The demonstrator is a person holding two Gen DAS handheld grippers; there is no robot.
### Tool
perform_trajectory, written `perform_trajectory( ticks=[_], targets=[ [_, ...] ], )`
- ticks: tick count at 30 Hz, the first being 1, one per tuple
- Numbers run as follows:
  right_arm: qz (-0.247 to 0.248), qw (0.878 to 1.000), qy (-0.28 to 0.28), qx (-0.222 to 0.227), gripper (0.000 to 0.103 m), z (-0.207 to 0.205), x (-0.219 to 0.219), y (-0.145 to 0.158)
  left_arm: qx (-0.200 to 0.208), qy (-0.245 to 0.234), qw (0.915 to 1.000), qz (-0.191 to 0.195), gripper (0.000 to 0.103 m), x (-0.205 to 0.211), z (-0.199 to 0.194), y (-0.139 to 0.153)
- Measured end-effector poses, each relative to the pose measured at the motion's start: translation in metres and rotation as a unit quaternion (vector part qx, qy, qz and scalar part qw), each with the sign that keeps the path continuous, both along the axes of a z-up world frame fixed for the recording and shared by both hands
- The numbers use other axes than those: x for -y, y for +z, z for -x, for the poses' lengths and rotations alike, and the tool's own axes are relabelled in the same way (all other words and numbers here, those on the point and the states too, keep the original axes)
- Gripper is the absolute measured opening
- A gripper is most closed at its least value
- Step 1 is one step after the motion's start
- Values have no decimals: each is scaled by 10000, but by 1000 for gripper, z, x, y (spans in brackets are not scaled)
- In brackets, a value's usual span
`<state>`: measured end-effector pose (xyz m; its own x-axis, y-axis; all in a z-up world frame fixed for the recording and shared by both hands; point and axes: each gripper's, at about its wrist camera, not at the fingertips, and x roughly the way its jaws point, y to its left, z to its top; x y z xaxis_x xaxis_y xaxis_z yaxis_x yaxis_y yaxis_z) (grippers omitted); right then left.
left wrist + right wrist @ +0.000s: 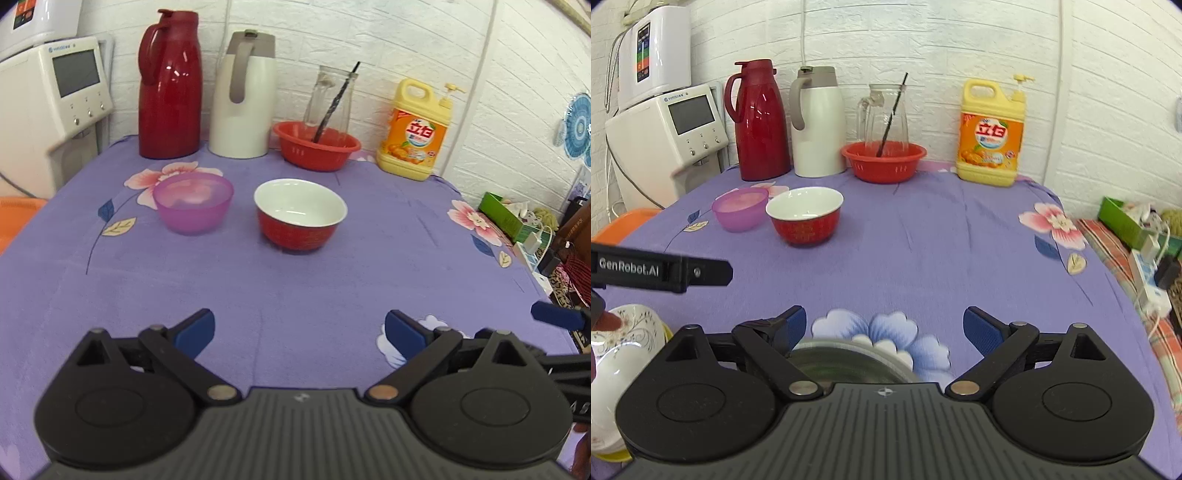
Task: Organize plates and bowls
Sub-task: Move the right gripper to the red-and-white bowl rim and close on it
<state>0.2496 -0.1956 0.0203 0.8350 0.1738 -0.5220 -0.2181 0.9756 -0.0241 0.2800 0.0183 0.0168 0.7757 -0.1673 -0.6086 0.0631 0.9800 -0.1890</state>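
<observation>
Both tools wide, empty: left tool, right tool. Red bowl beside purple bowl, mid surface. Likely approach step; next: left reaches for red bowl.

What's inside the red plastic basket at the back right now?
The red plastic basket holds a clear glass pitcher standing upright, with a dark stirring stick leaning inside it. The basket's floor beneath the pitcher is hidden by its front wall.

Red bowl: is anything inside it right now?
No. The red bowl shows only its bare white interior in the left wrist view.
</observation>
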Motion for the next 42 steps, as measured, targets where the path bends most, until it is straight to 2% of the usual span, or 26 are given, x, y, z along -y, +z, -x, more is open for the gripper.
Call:
perform_trajectory(
  ticks=[4, 9, 14, 18, 23, 30, 35, 37, 38, 39, 42],
  targets=[
    [346, 9989, 311, 15, 103, -24, -10, 9, -182, 85, 9995, 223, 98, -21, -20, 0],
    [743, 9953, 628, -15, 103, -60, -11, 29, -208, 209, 9980, 557, 98, -47, -57, 12],
    [816, 9940, 734, -10, 103, -107, -19, 45, -362, 293, 9940, 985, 98, -55, -102, 19],
    [657, 9939, 864, -203, 103, -143, -32, 35, -714, 464, 9852, 1489, 98, -57, -128, 5],
    [514, 9912, 1066, -590, 103, -181, -52, 7, -1134, 864, 9710, 1920, 98, -54, -158, -20],
    [649, 9857, 1338, -791, 103, -211, -77, -18, -1224, 1390, 9608, 2061, 98, -51, -178, -30],
    [596, 9830, 1489, -896, 103, -225, -87, -28, -1335, 1538, 9569, 2069, 96, -44, -188, -39],
    [667, 9805, 1589, -940, 103, -229, -92, -31, -1361, 1535, 9561, 2092, 86, -41, -193, -42],
    [700, 9797, 1620, -951, 103, -230, -93, -33, -1301, 1515, 9589, 2014, 82, -38, -193, -41],
    [728, 9790, 1644, -959, 103, -230, -95, -34, -1310, 1480, 9596, 2002, 73, -38, -195, -42],
    [512, 9771, 1746, -1103, 103, -235, -92, -37, -1240, 1365, 9628, 1973, 57, -37, -198, -43]
  ],
)
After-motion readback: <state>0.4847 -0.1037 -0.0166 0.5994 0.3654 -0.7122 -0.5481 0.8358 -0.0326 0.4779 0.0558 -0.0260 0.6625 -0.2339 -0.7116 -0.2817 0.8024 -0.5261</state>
